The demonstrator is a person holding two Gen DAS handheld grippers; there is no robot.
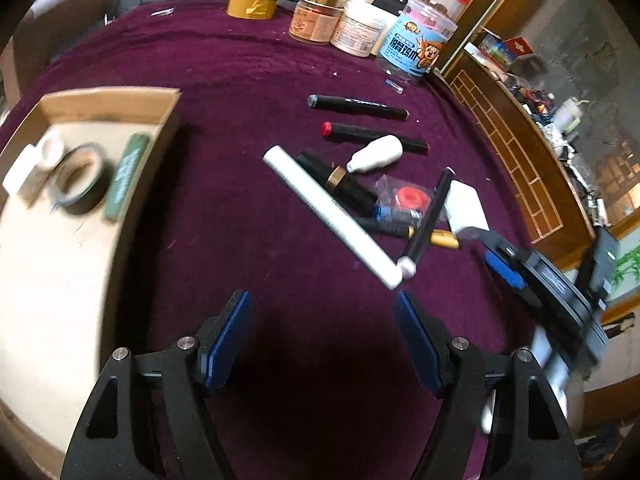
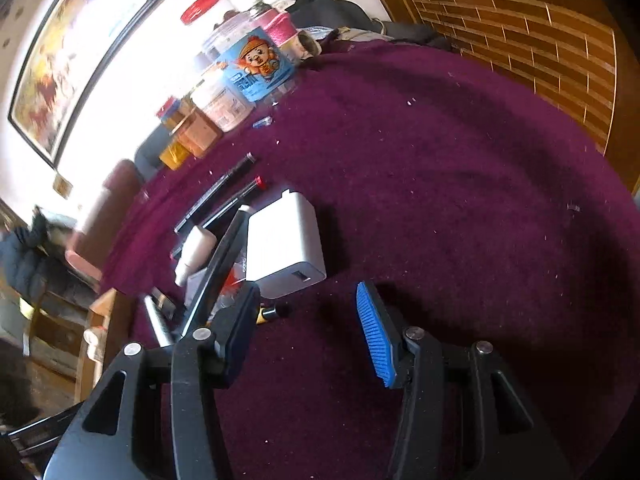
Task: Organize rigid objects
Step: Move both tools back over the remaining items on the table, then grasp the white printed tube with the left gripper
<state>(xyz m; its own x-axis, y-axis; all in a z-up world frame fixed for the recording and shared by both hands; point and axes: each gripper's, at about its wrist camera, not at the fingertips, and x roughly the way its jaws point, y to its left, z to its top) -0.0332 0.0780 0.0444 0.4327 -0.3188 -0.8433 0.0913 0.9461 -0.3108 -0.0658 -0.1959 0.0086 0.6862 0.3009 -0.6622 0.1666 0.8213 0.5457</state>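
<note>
On the purple cloth lies a heap of loose items: a long white tube, two black markers, a small white bottle, a black-and-gold cylinder, a bagged red ring, a black pen and a white charger. My left gripper hangs open over bare cloth just short of the tube's near end. My right gripper is open too, with nothing between its pads. The white charger lies just beyond its left fingertip. In the left wrist view the right gripper sits beside the charger.
A cardboard box at the left holds a tape roll, a green block and a white piece. Several jars and a yellow tape roll stand at the back. A wooden cabinet borders the right side.
</note>
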